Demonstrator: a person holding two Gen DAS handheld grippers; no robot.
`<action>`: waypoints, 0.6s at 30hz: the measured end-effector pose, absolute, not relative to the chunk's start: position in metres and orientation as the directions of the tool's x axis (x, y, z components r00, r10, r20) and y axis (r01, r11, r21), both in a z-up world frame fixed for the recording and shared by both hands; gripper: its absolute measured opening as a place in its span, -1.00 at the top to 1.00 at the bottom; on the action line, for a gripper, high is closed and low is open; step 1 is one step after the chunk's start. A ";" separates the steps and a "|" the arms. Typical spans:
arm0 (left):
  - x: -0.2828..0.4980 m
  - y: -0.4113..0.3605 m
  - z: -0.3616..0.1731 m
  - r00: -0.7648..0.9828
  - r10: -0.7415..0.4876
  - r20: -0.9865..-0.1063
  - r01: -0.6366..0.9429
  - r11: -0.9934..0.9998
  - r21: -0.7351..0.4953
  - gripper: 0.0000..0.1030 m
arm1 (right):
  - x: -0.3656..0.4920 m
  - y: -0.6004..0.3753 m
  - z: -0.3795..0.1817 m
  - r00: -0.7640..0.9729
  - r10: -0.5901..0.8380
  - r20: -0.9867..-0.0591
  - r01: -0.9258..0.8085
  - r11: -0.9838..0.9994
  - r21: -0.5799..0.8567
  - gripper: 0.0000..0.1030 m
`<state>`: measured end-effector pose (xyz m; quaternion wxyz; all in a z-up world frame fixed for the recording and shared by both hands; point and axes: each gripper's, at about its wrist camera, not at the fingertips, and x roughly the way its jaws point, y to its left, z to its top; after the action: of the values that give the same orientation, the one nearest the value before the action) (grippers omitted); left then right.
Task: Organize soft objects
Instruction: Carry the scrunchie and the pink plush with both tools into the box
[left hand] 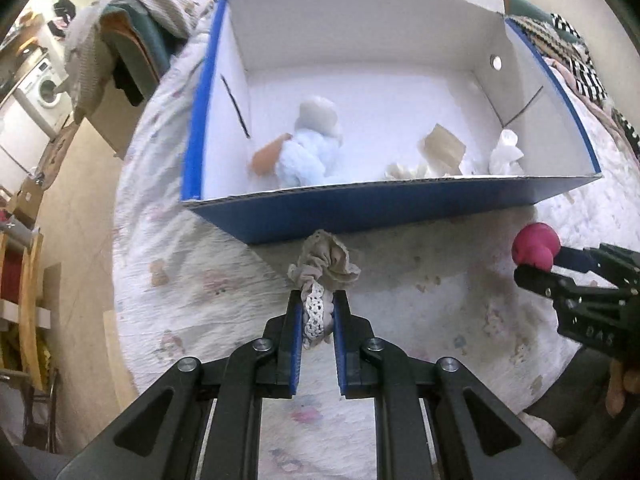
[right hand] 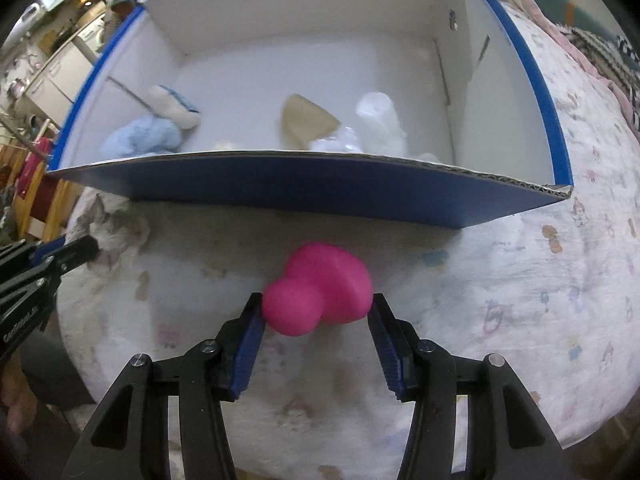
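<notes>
A blue cardboard box [left hand: 360, 216] [right hand: 320, 192] with a white inside stands on a pale patterned quilt [left hand: 420, 288]. In it lie a light-blue plush doll [left hand: 308, 152] [right hand: 148, 136], a beige piece [left hand: 444, 148] [right hand: 308, 122] and white soft items [left hand: 506, 152] [right hand: 376, 120]. My left gripper [left hand: 318, 296] [right hand: 90, 246] is shut on a crumpled beige lace-trimmed cloth [left hand: 324, 260] [right hand: 112, 228], held just in front of the box's near wall. Further right, my right gripper [right hand: 316, 302] [left hand: 532, 266] is shut on a pink soft toy [right hand: 320, 292] [left hand: 536, 244], with both pads pressing its sides.
The quilt drops off at the left to a bare floor [left hand: 80, 208]. Folded clothes [left hand: 132, 40] are piled beyond the box's left corner, and a checkered cloth [left hand: 576, 52] lies behind its right side. A washing machine [left hand: 44, 88] stands far left.
</notes>
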<state>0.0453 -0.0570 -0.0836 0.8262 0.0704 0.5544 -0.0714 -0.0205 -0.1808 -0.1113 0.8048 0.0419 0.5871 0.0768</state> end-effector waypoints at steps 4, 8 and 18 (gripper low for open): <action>0.023 -0.066 -0.074 0.404 -0.020 -0.914 0.174 0.983 0.055 0.76 | -0.037 -0.180 -0.097 0.333 0.210 -0.919 -0.096 0.977 0.188 -0.07; 0.009 -0.065 -0.071 0.428 0.046 -0.903 0.164 0.978 0.127 0.76 | -0.050 -0.177 -0.078 0.385 0.230 -0.894 -0.091 0.973 0.211 -0.07; 0.001 -0.036 -0.030 0.464 0.039 -0.885 0.066 0.995 0.078 0.76 | -0.045 -0.195 -0.016 0.570 0.236 -0.787 -0.086 0.970 0.229 -0.07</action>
<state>0.0010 -0.0356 -0.0299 0.8542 0.0505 0.5175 -0.0080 -0.0452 -0.1946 -0.0163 0.8823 0.0827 0.4544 0.0911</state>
